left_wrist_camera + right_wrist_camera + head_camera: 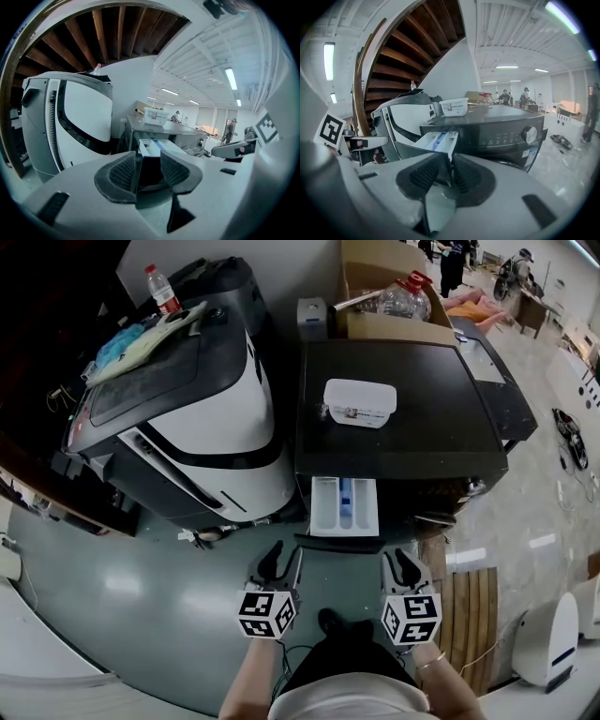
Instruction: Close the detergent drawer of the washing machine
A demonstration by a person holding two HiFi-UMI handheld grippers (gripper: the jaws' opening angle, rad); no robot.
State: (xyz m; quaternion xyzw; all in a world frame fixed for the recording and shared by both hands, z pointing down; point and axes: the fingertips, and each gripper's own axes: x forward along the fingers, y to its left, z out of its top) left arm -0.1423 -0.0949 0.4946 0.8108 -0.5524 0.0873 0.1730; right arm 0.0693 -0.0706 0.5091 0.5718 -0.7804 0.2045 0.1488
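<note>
The black washing machine (441, 437) stands ahead of me, and its white detergent drawer (344, 506) with a blue insert is pulled out toward me. My left gripper (286, 552) hovers just in front of and slightly left of the drawer, open with nothing between its jaws. My right gripper (401, 557) is beside it, right of the drawer, with only a narrow gap between its jaws and nothing in them. In the left gripper view the drawer (154, 145) shows past the left gripper (147, 165). The right gripper view shows the drawer (438, 139) beyond the right gripper (449, 169).
A white lidded box (359, 401) sits on top of the washing machine. A large white and black appliance (187, 418) stands tilted at the left, with a water bottle (161, 289) on it. Behind the washing machine is a cardboard box (394, 310). Wooden slats (469, 615) lie on the floor at the right.
</note>
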